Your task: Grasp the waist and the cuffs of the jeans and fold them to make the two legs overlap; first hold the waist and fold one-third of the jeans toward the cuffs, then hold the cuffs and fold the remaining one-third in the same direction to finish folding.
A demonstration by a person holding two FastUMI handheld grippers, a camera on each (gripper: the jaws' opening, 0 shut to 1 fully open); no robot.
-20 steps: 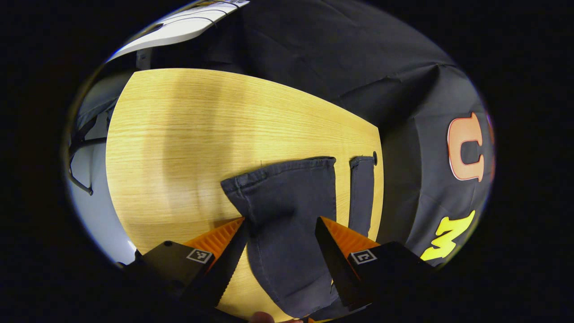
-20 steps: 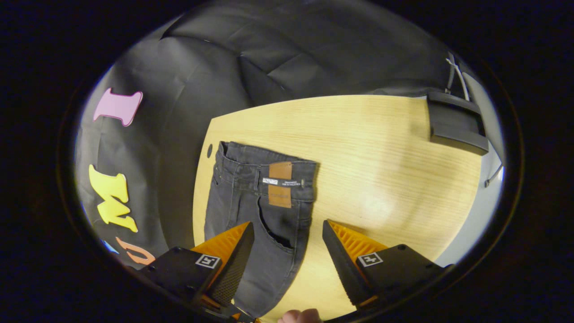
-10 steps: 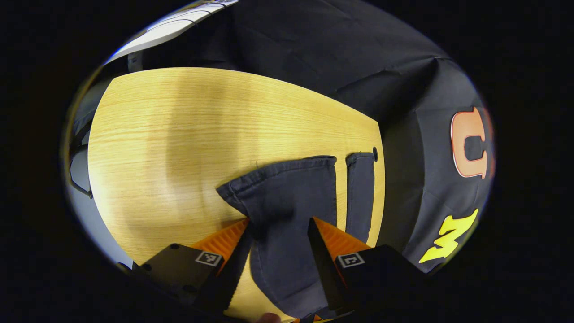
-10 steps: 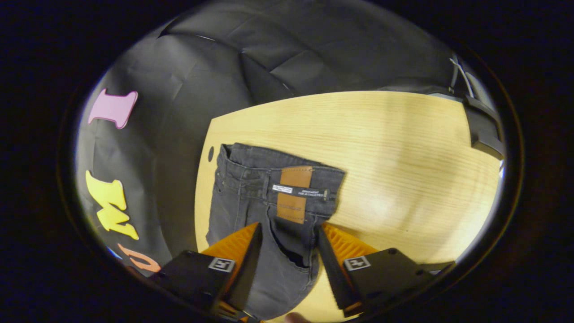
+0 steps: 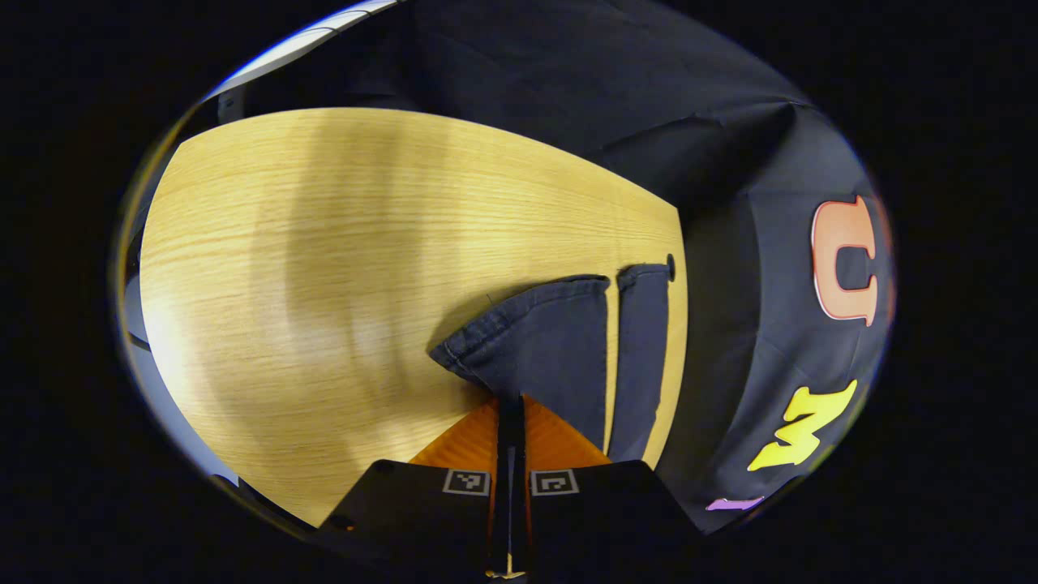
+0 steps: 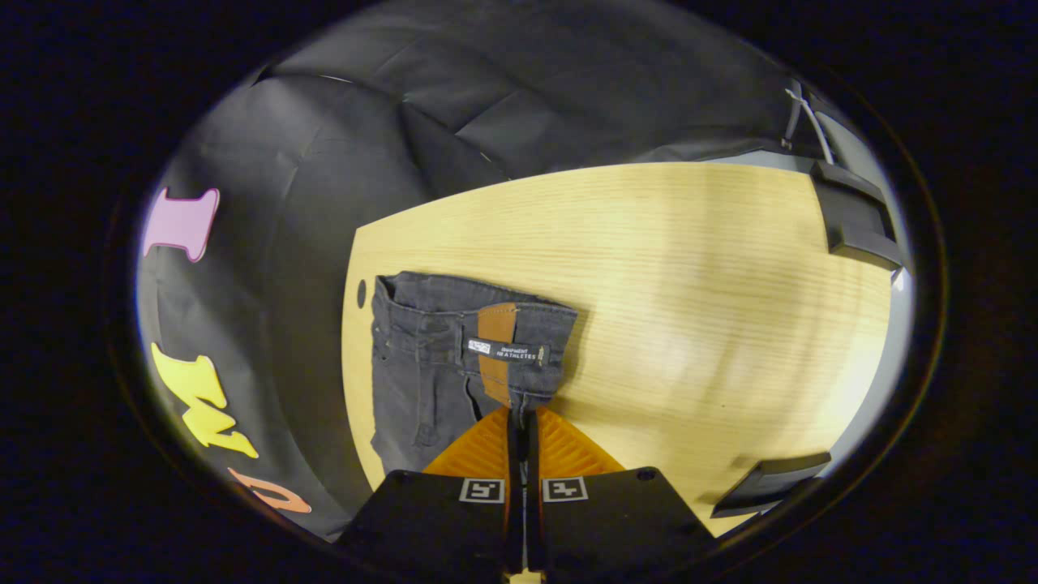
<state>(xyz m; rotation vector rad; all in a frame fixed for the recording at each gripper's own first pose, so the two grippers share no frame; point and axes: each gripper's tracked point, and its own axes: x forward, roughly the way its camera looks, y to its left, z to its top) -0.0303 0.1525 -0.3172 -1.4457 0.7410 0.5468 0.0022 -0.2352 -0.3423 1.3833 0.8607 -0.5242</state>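
The wooden table (image 5: 324, 268) is taking up most of the left gripper view and the middle of the right gripper view, giving a flat, bare surface for the folds to land on; the jeans (image 6: 438, 357) are lying along its edge next to the booth's black cloth wall (image 6: 503, 105), at lower centre-left of the right gripper view and lower centre-right of the left gripper view, apparently so the free half of the table is staying open for the near leg to swing across; the waist (image 6: 478, 312), with its brown patch (image 6: 495, 349), is sitting just above the right gripper (image 6: 521, 418), whose fingers are closed together on the fabric below the waistband; the two cuffs (image 5: 568, 296) are lying side by side, apart, with a strip of table between them; the left gripper (image 5: 509, 401) is pinching the nearer leg just below its cuff, fingers drawn fully together on the cloth, and that cuff's corner is lifting and curling; both ends are being gripped at once, judging by the task, so that leg can be carried over onto the other one.
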